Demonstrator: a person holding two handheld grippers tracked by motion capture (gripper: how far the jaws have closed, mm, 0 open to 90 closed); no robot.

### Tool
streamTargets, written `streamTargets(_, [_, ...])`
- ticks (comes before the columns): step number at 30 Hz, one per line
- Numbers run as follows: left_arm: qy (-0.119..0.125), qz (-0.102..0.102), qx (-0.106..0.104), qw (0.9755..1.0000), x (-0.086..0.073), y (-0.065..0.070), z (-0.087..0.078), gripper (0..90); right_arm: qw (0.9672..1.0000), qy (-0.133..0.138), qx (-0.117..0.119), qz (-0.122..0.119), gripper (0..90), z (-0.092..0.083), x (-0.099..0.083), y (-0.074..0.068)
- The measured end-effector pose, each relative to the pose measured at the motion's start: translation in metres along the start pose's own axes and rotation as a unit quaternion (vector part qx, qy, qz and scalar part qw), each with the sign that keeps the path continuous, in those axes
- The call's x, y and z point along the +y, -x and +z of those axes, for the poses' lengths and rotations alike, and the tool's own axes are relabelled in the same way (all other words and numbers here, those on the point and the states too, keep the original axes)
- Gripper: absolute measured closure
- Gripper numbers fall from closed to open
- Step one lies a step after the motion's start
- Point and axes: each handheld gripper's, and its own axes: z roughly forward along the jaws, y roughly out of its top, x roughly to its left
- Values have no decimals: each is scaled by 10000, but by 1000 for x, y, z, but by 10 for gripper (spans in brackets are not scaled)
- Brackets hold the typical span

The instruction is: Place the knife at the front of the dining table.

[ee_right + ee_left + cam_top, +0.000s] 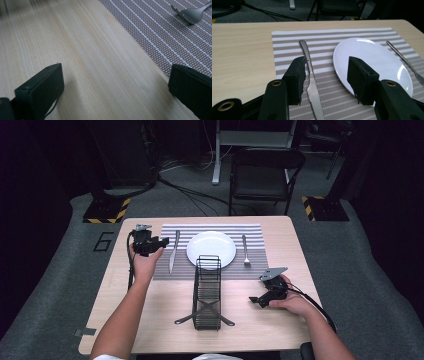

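Observation:
A white plate [211, 249] sits in the middle of a striped placemat [255, 231], with a knife [173, 252] to its left and a fork [245, 251] to its right. My left gripper [160, 242] hovers above the mat's left edge, beside the knife. In the left gripper view, this gripper [327, 62] stands open and holds nothing. The knife [310, 75] lies flat on the mat below it, next to the plate [372, 60]. My right gripper [257, 300] rests low over bare wood at the front right. Its jaws [117, 72] are wide open and empty, with the fork's tines [190, 13] farther off.
A black wire rack [207, 292] stands empty on the wood in front of the plate, between my two forearms. Behind the table are a folding chair [265, 175], floor cables and stand bases with yellow-black tape. Bare wood lies on both sides of the rack.

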Motion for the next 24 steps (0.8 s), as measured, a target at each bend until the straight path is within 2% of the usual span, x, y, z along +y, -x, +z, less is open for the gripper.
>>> streamTargets(2, [-25, 36, -11, 10000, -3, 0, -3, 487, 10000, 0, 1, -23, 0, 0, 0, 0])
streamTargets(5, [-92, 198, -48, 9997, -12, -1, -13, 486, 10000, 12, 0, -58, 0, 0, 0, 1])
streamTargets(10, [-122, 357, -73, 9993, -24, 0, -23, 478, 10000, -2, 0, -13, 0, 0, 0, 0])
streamTargets(24, [-387, 631, -166, 9971, -58, 0, -43, 469, 10000, -1, 0, -19, 0, 0, 0, 0])
